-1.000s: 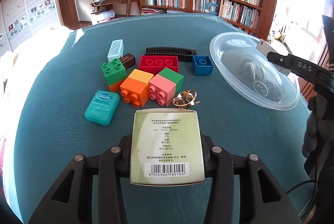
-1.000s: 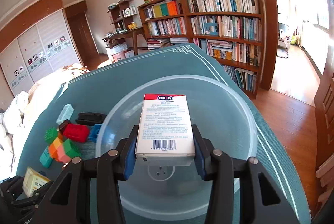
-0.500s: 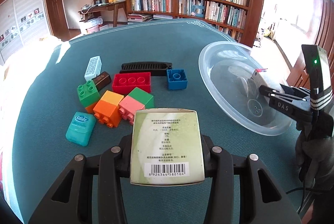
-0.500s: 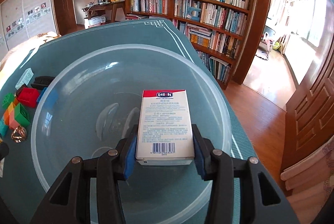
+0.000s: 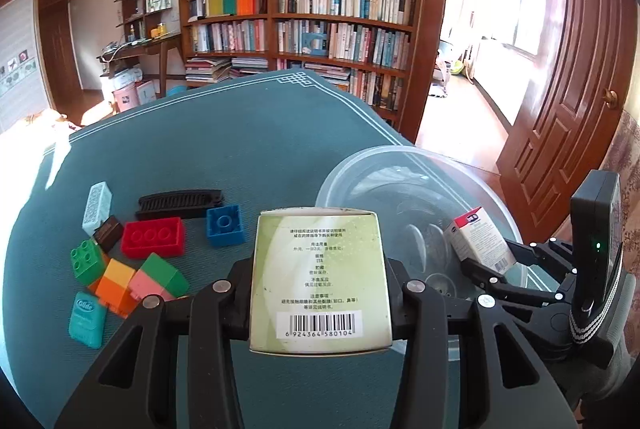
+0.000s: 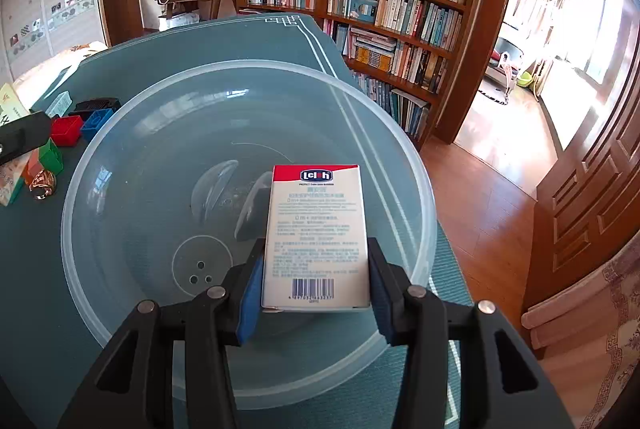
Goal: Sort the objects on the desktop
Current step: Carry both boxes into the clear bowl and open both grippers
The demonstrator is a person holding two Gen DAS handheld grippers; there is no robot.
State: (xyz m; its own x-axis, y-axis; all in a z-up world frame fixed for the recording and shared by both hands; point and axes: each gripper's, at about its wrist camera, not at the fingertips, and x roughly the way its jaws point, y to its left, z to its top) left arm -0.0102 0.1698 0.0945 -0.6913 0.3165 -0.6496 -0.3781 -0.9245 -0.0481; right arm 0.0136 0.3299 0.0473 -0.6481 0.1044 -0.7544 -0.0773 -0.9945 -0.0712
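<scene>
White box [image 6: 318,237] in right tongs [image 6: 316,285], over clear bowl [image 6: 120,133]

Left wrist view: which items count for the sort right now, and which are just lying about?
In play:
- green box, clamped in the left tool
- white box with red top, clamped in the right tool over the clear bowl

Lying about on the table:
- red brick, blue brick, green brick
- black comb
- teal floss case
</scene>
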